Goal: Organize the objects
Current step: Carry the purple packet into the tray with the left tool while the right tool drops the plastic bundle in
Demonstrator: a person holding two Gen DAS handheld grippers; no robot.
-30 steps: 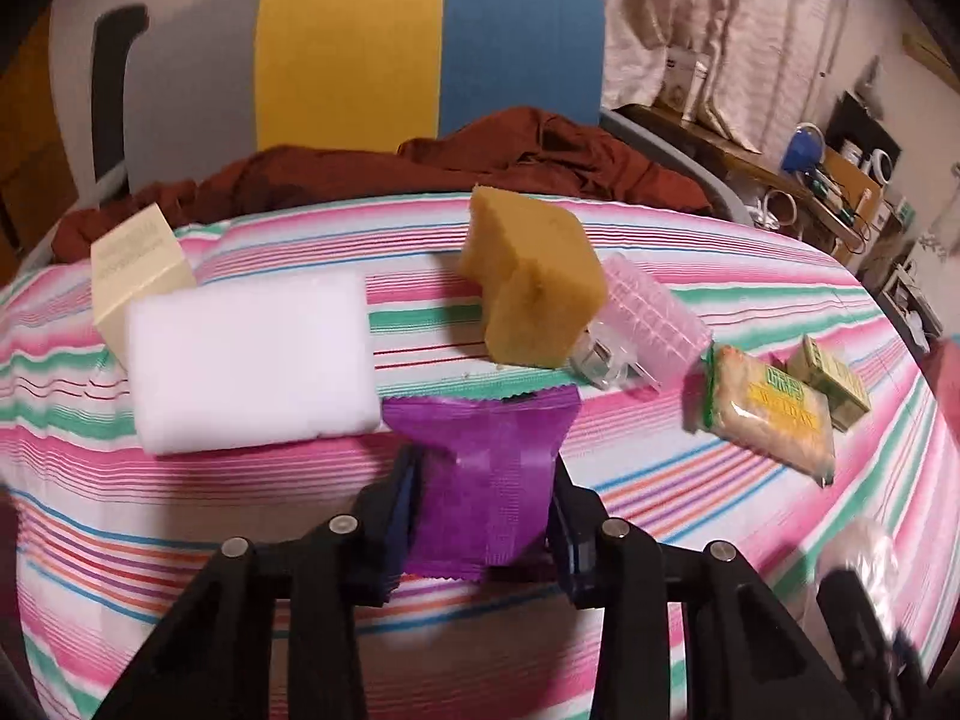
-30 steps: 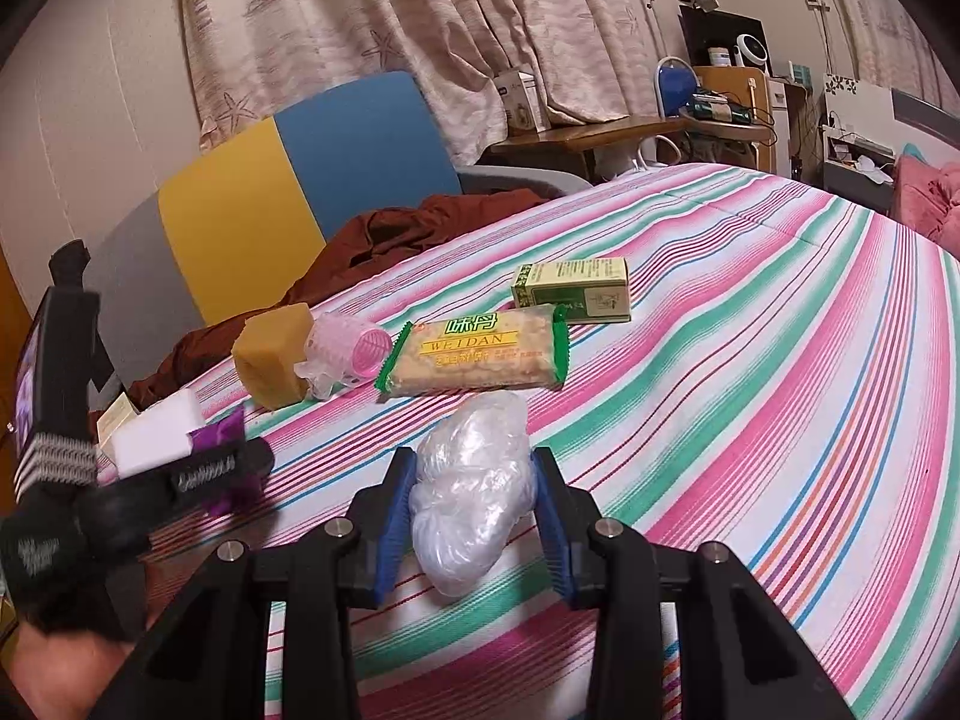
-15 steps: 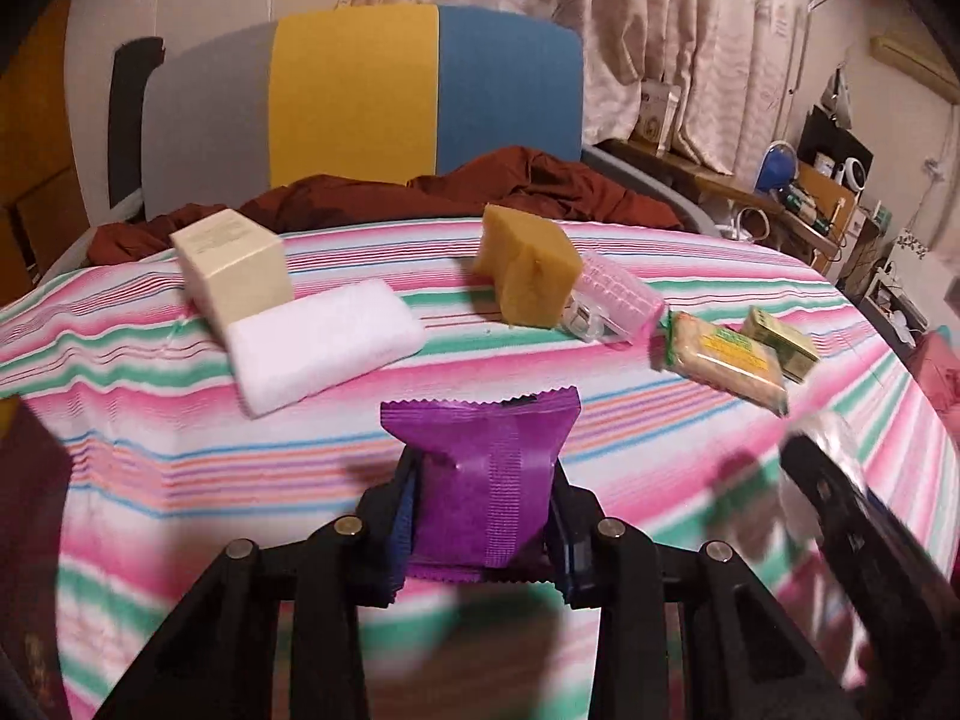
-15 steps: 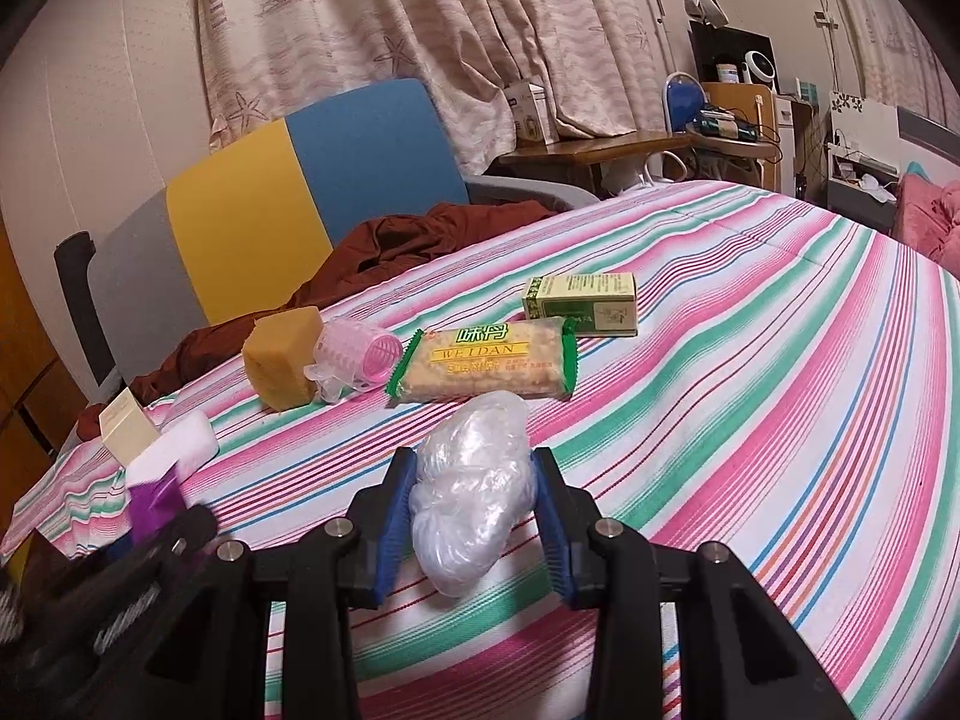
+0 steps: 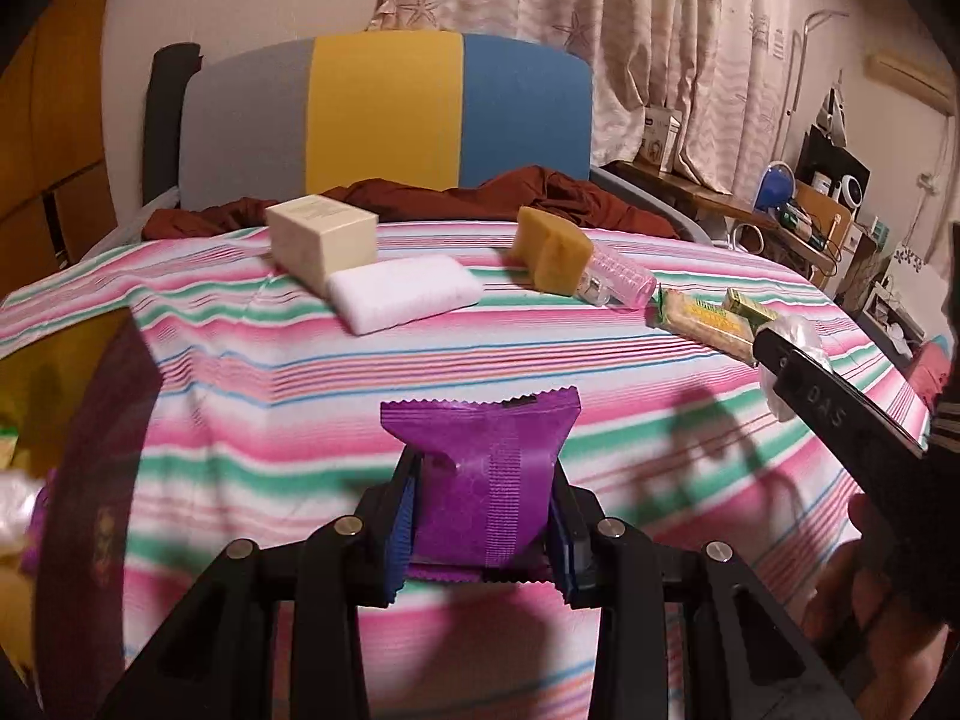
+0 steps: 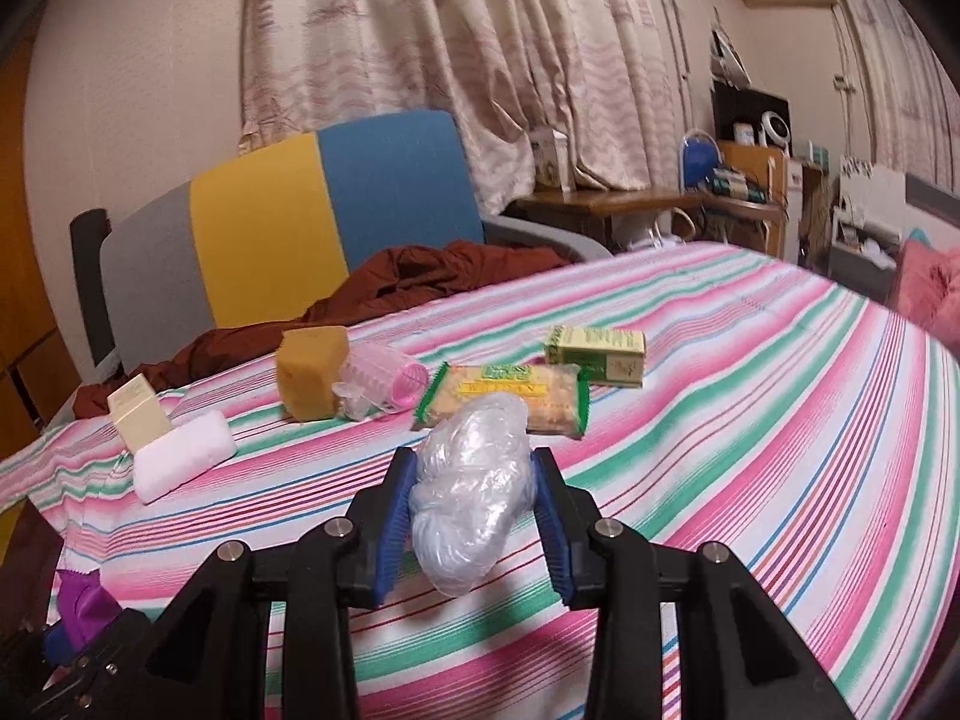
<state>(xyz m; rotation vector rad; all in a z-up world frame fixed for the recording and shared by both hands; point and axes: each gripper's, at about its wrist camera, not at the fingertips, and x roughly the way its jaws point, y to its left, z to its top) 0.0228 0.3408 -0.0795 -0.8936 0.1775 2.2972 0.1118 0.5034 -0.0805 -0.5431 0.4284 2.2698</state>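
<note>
My left gripper is shut on a purple snack packet and holds it above the striped tablecloth. My right gripper is shut on a clear crumpled plastic bag, also above the cloth. Further back on the table lie a cream box, a white sponge, a yellow sponge, a pink hair roller, a cracker pack and a green box. In the right wrist view the cracker pack lies just beyond the bag.
A grey, yellow and blue chair with a brown garment stands behind the table. A dark translucent bag with yellow contents is at the left table edge. A cluttered desk stands at the right.
Both grippers have pulled back and up from the row of objects, each still holding its item. The left gripper now sits near the dark bag at the table's left edge.
</note>
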